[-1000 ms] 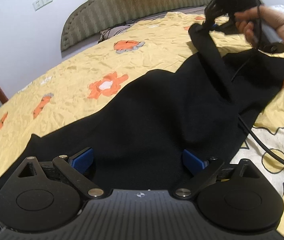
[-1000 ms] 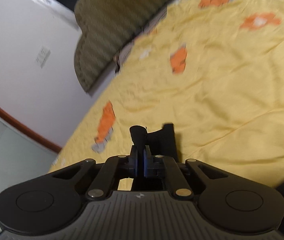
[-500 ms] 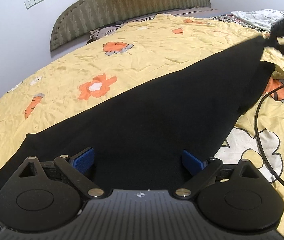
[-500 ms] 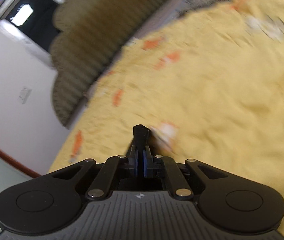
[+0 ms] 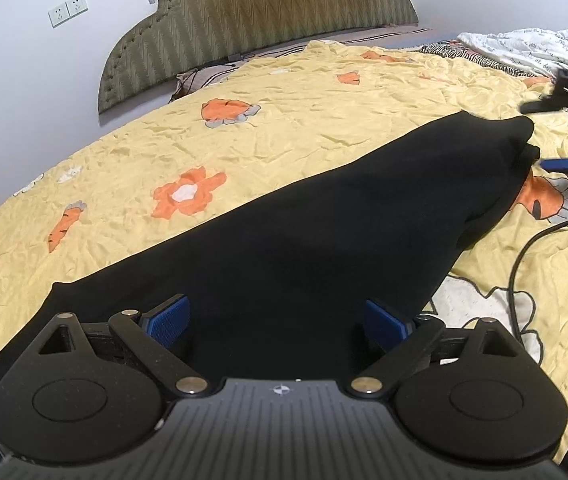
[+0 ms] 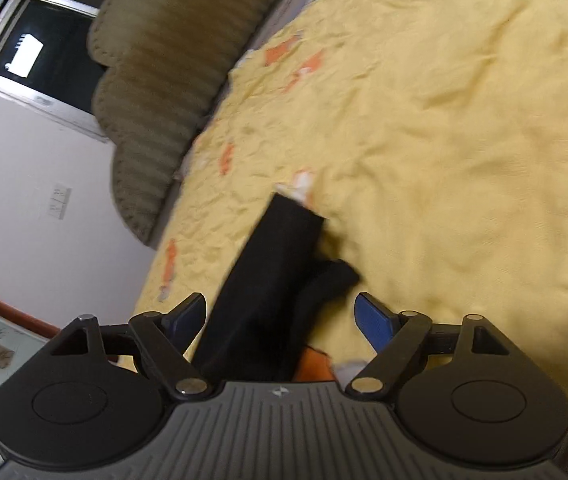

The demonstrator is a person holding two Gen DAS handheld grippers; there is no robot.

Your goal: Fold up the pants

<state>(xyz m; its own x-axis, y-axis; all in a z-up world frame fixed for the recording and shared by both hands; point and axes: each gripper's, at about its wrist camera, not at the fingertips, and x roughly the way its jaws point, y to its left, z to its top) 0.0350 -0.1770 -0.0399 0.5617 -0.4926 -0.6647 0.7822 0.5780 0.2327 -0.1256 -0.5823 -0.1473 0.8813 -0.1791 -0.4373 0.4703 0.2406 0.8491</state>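
Note:
The black pants (image 5: pixel 323 224) lie stretched across the yellow flowered bedspread (image 5: pixel 244 128), running from the near left to a folded end at the far right. My left gripper (image 5: pixel 278 316) hovers open over the near part of the cloth, its blue pads (image 5: pixel 168 318) wide apart. In the left wrist view my right gripper (image 5: pixel 551 136) shows at the right edge, just past the pants' far end. In the right wrist view my right gripper (image 6: pixel 282 312) is opening, and the end of the pants (image 6: pixel 280 264) lies between the spread jaws without being pressed.
A padded olive headboard (image 5: pixel 264 12) stands against the white wall at the back. A black cable (image 5: pixel 523 264) curls over the bedspread at the right. A white patterned blanket (image 5: pixel 531 48) is bunched at the far right corner. A dark window (image 6: pixel 40 56) sits left of the headboard.
My right gripper carried the pant end across to the right, laid it down flat and spread its jaws off it. The left gripper stayed put, open.

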